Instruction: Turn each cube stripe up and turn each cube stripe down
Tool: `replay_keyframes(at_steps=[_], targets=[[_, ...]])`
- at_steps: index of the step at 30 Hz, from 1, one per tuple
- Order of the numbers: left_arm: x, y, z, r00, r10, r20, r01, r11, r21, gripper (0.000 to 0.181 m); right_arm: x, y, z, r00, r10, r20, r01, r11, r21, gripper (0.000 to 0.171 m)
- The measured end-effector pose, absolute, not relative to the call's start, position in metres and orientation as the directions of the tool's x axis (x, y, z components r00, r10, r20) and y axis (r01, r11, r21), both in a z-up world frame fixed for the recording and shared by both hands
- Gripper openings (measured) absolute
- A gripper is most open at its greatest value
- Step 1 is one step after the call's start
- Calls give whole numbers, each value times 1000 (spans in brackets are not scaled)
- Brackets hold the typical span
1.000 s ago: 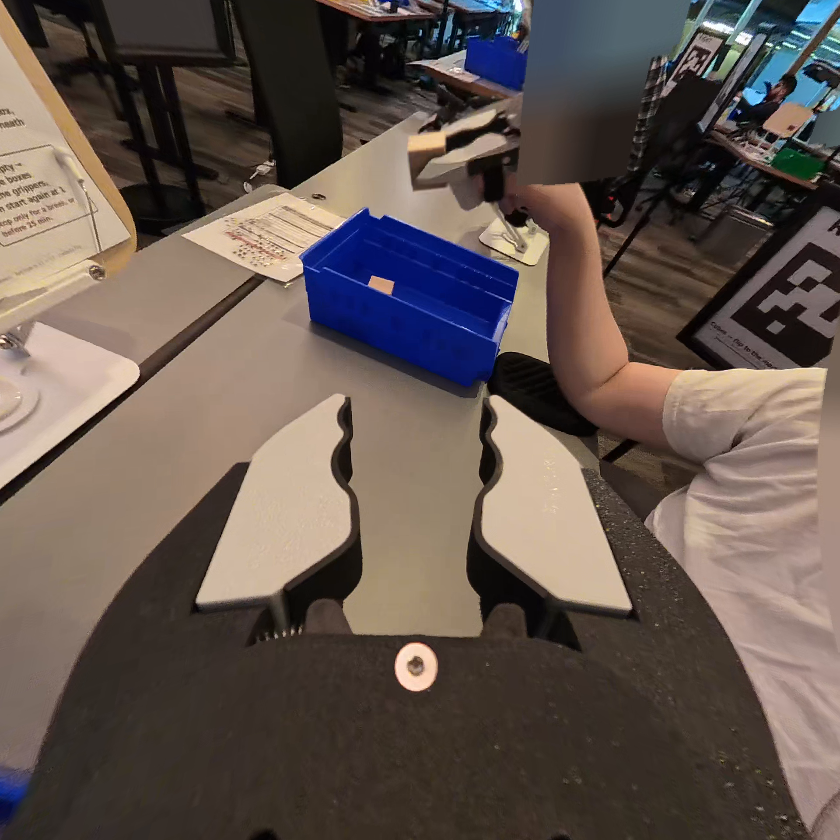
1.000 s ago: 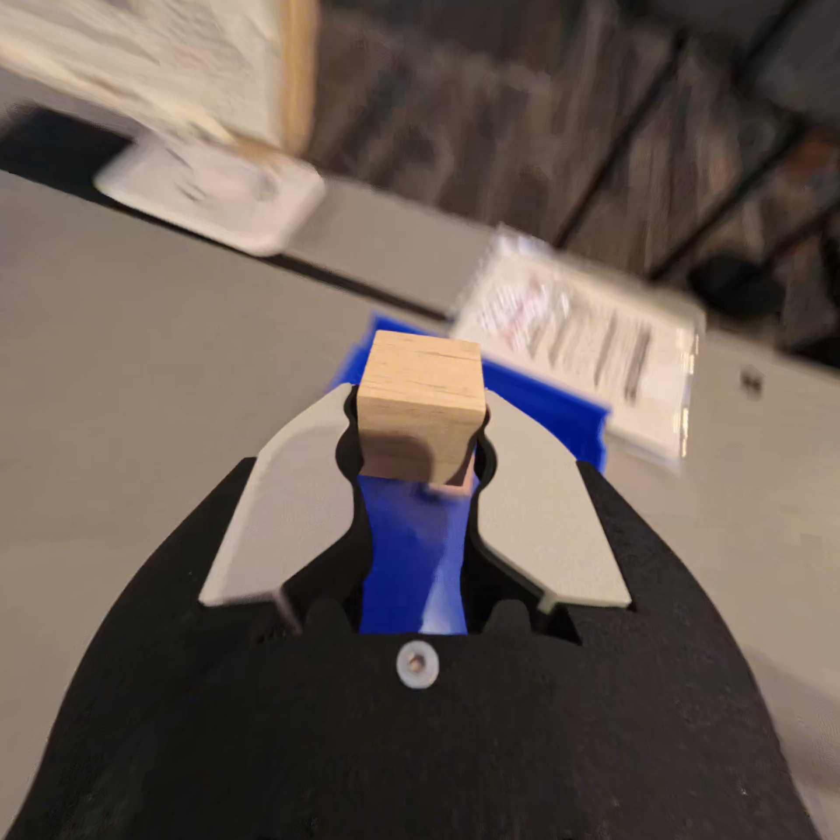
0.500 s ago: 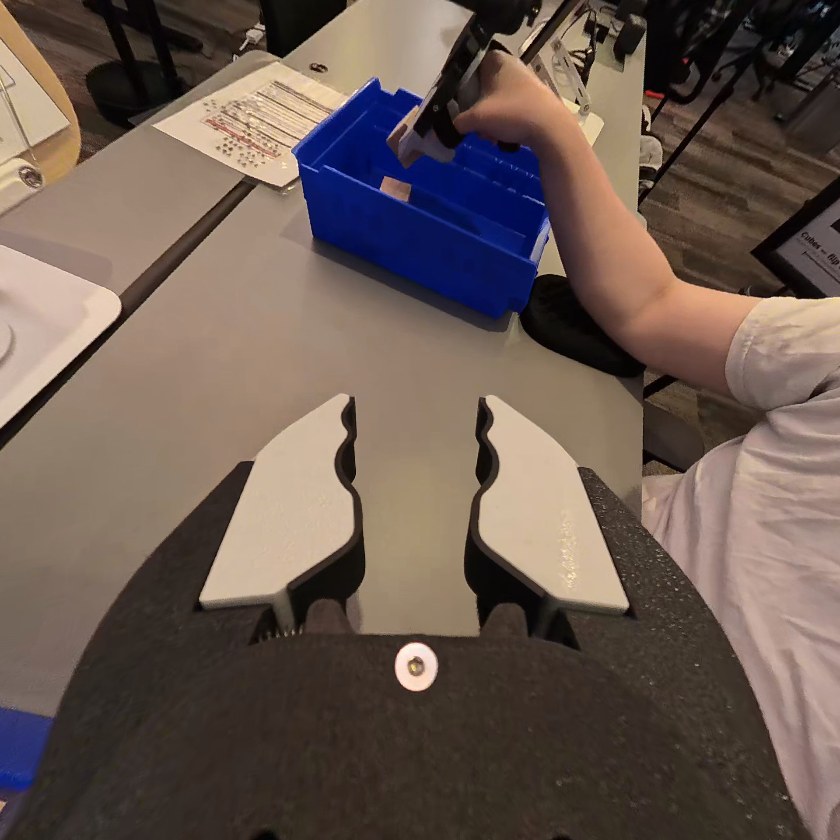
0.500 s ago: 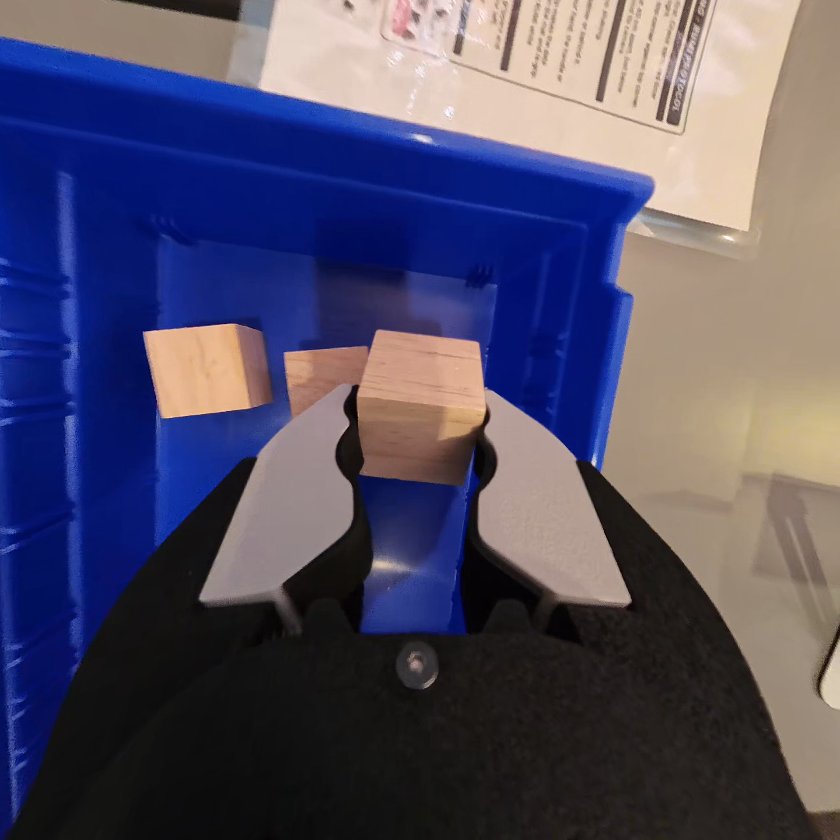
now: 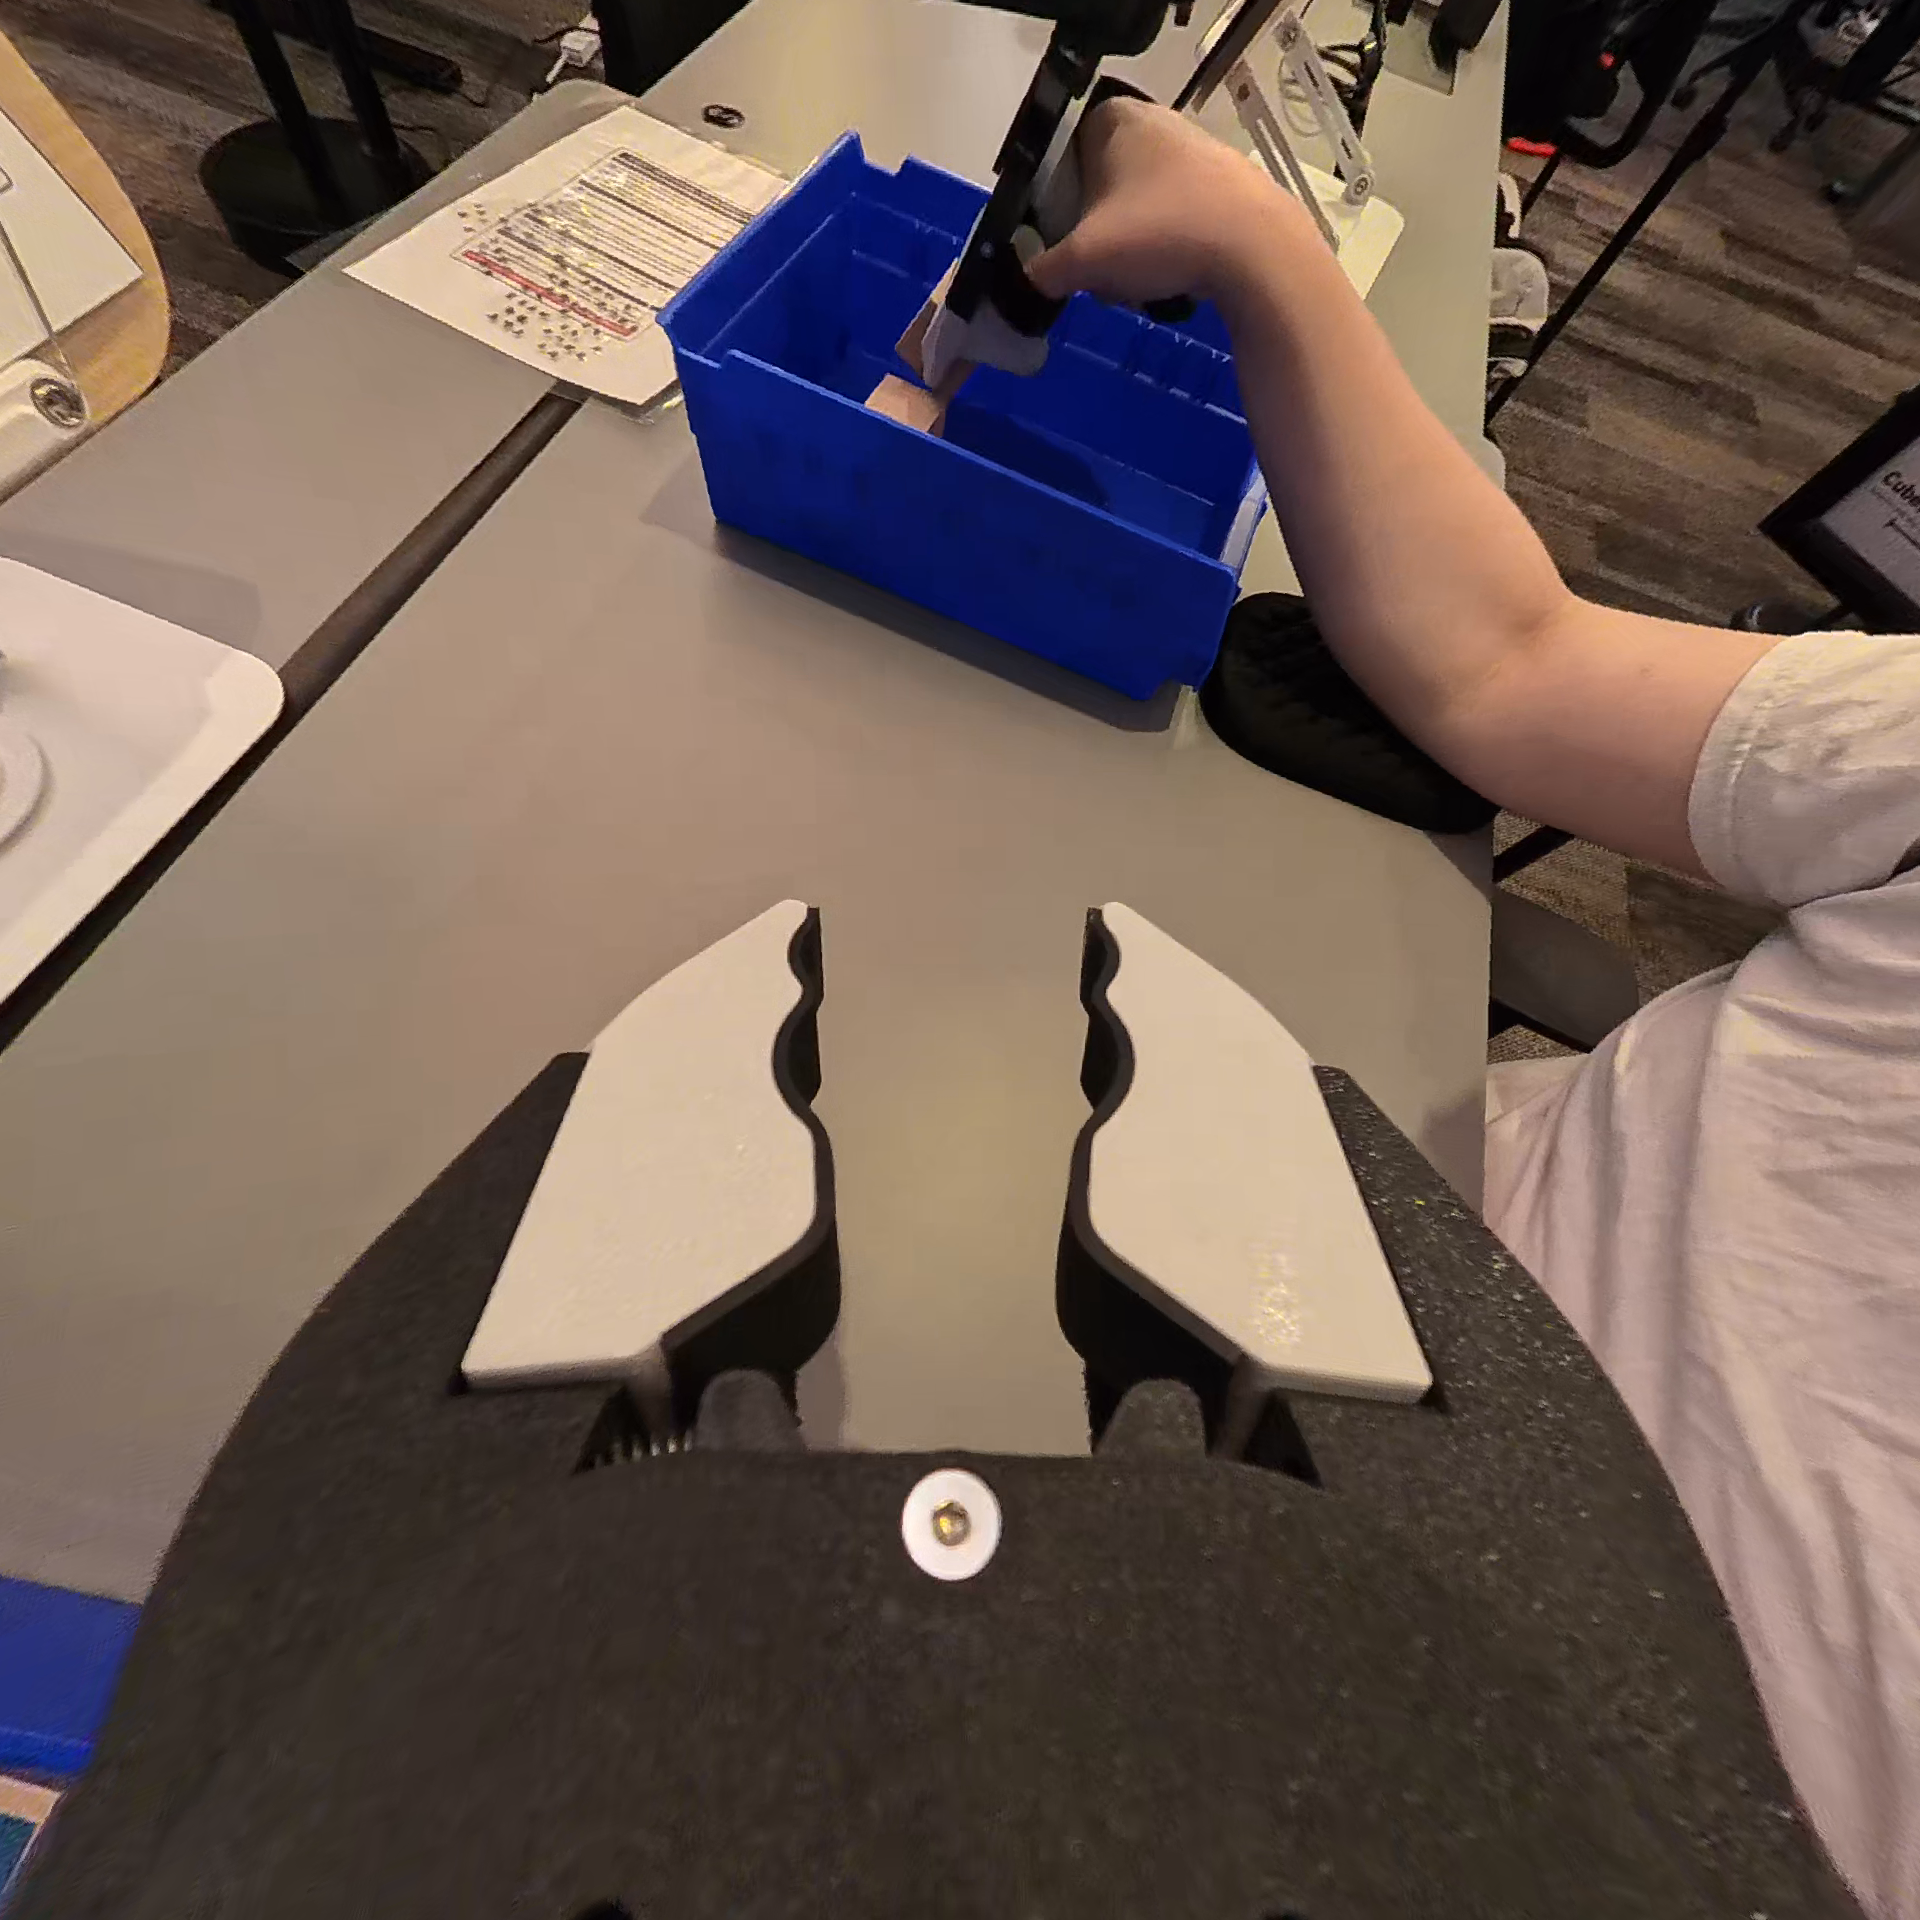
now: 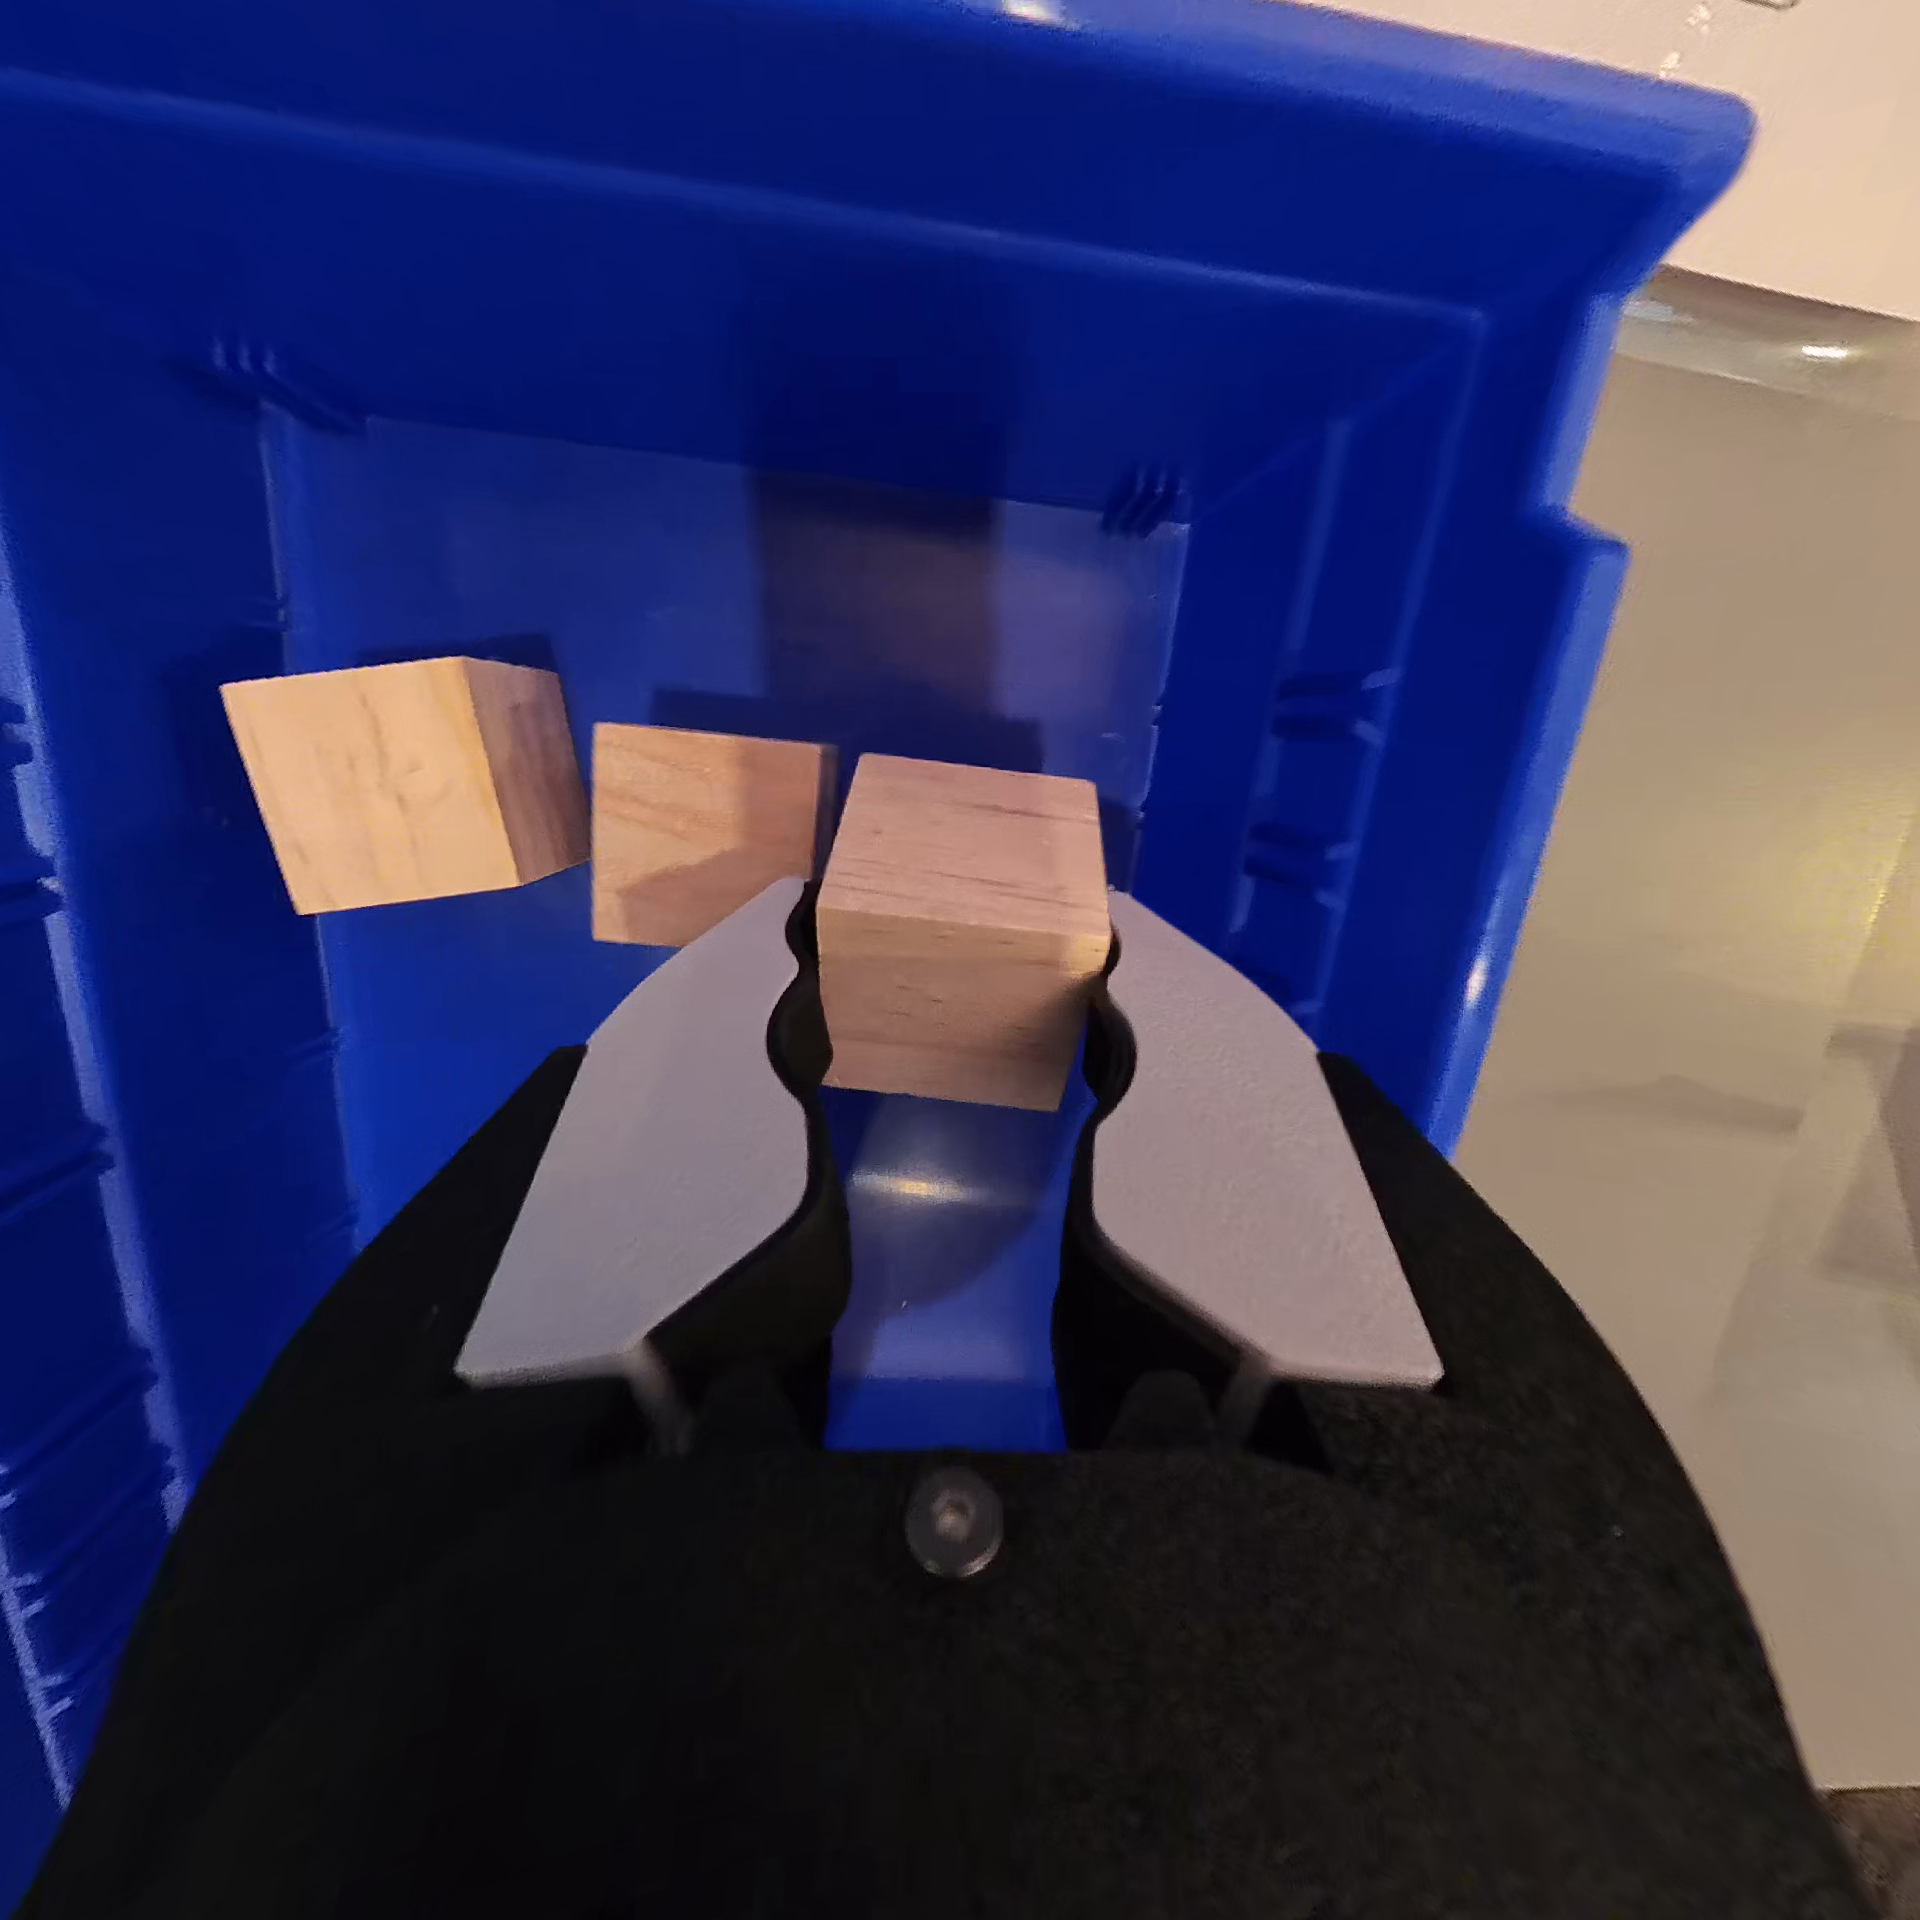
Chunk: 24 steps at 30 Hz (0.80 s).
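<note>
- Wooden cube (image 6: 961,925) sat clamped between fingertips of right gripper (image 6: 956,935), held inside blue bin (image 6: 935,260) just above its floor.
- Two more wooden cubes lay on bin floor: left cube (image 6: 400,784) and middle cube (image 6: 707,826), the latter just beside the held one.
- No stripe visible on any cube face shown.
- Left gripper (image 5: 948,925) hovered over grey table (image 5: 623,779) w/ jaws parted, holding nothing, well apart from bin.
- Printed sheet (image 5: 582,249) lay beside bin.
</note>
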<state>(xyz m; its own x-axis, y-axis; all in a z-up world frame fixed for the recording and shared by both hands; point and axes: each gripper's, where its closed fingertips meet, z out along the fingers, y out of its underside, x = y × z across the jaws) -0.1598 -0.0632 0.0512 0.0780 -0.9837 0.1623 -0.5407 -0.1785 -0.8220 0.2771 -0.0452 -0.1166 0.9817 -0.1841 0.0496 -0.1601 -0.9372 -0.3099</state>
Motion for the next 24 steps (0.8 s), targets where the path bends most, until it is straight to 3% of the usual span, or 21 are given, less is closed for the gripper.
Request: replay_keyframes(at_steps=[9, 16, 24], targets=[[-157, -68, 47, 65, -983, 170, -560, -177, -809, 48, 290, -49, -130, 973, -157, 167, -116, -965, -234, 47], [-154, -73, 40, 56, -983, 173, -589, -172, -789, 48, 286, -52, -147, 982, -148, 118, -127, -977, -169, 47], [-153, -75, 36, 50, -981, 188, -603, -180, -777, 48, 289, -49, -146, 977, -165, 131, -140, -973, -185, 47]])
